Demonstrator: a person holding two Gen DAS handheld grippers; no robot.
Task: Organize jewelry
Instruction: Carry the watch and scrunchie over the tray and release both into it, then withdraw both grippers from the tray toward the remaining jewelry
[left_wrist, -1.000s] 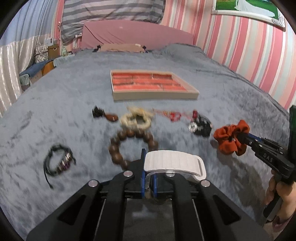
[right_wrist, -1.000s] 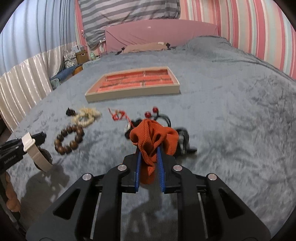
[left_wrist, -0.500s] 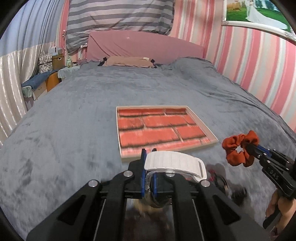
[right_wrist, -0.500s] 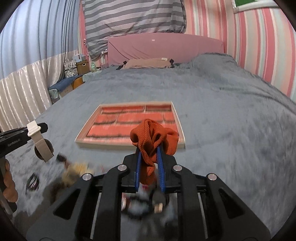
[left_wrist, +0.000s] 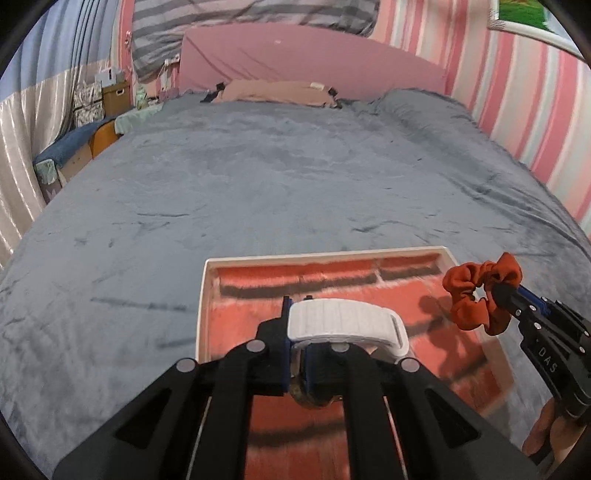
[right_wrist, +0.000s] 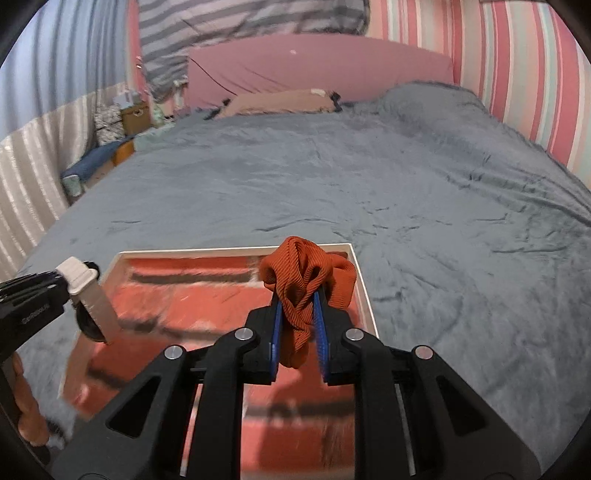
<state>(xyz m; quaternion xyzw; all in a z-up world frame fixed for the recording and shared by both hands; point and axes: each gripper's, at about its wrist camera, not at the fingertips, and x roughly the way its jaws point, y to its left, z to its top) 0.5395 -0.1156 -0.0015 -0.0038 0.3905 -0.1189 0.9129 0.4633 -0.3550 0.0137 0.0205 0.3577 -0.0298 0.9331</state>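
The left gripper (left_wrist: 295, 354) is pinching the white strap (left_wrist: 345, 325) of a watch, its blue-padded fingers (left_wrist: 284, 354) closed tight on the band, and the dark round watch body (left_wrist: 314, 397) is hanging just below them. It is hovering over the left part of a jewelry tray (left_wrist: 201, 314), a shallow cream-rimmed tray with a red lining split into compartments, which is lying on the grey bedspread (left_wrist: 258, 184). From the right wrist view the same watch strap (right_wrist: 92, 299) is dangling down off the left gripper (right_wrist: 74, 284) above the tray's left edge (right_wrist: 110, 269). The right gripper (right_wrist: 297, 332) is clamping an orange scrunchie (right_wrist: 306, 280), its jaws nearly closed with the ribbed fabric bunching up between and above the blue pads (right_wrist: 275, 332). It is holding the scrunchie (left_wrist: 480, 295) over the tray's right side, near the far right corner, clear of the lining. The compartments are blurred, so which one lies under either item cannot be told. A pink headboard (left_wrist: 314, 66) and striped wall (right_wrist: 524, 74) are standing beyond the bed.
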